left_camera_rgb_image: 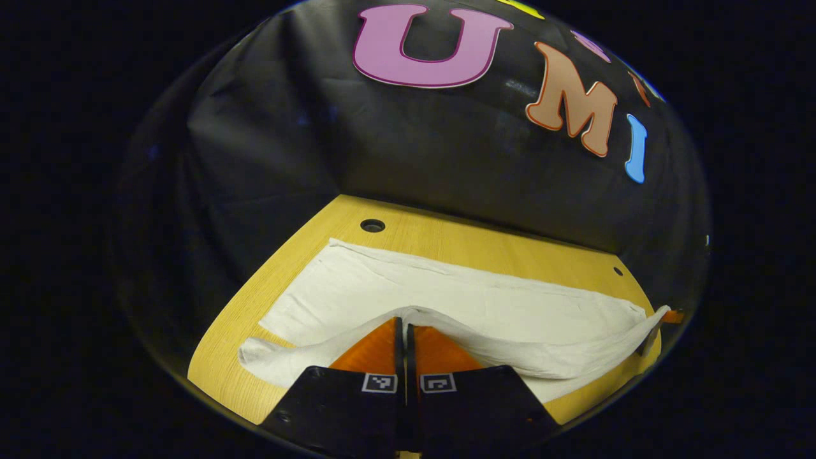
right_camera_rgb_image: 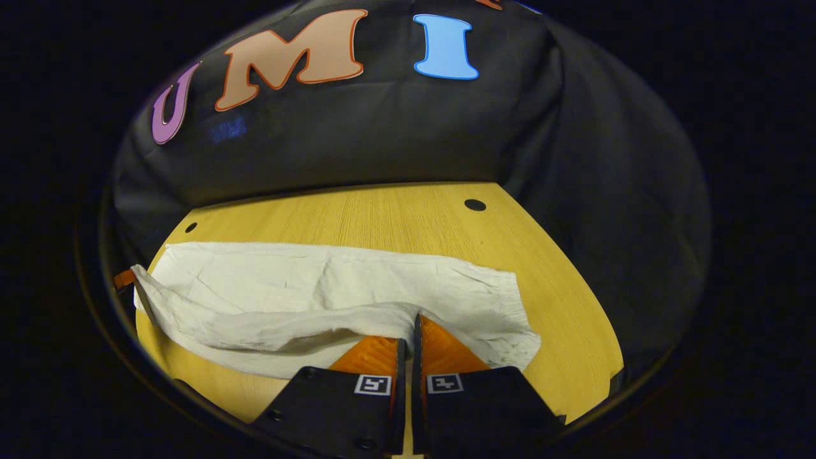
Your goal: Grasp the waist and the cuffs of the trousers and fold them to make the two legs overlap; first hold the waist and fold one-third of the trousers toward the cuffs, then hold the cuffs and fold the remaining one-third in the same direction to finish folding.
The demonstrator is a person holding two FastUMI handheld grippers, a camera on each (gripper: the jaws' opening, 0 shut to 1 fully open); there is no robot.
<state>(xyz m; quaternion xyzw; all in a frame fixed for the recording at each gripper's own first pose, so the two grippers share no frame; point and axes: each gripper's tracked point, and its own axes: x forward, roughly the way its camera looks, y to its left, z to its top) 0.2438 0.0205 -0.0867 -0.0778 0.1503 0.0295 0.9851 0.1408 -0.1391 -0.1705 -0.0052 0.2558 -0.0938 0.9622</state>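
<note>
Cream-white trousers lie lengthwise across the wooden table. In the left gripper view my left gripper is shut on their near edge, which rises in a small peak over the fingertips. The right gripper pinches the same edge at the far right of that view. In the right gripper view my right gripper is shut on the near edge of the trousers, lifted a little off the table. The left gripper holds the cloth at the far left there. Between both grippers the raised edge sags.
The table has small dark holes near its back corners. Black cloth walls close in the back and sides of the table. Bare wood runs behind the trousers and past their ends.
</note>
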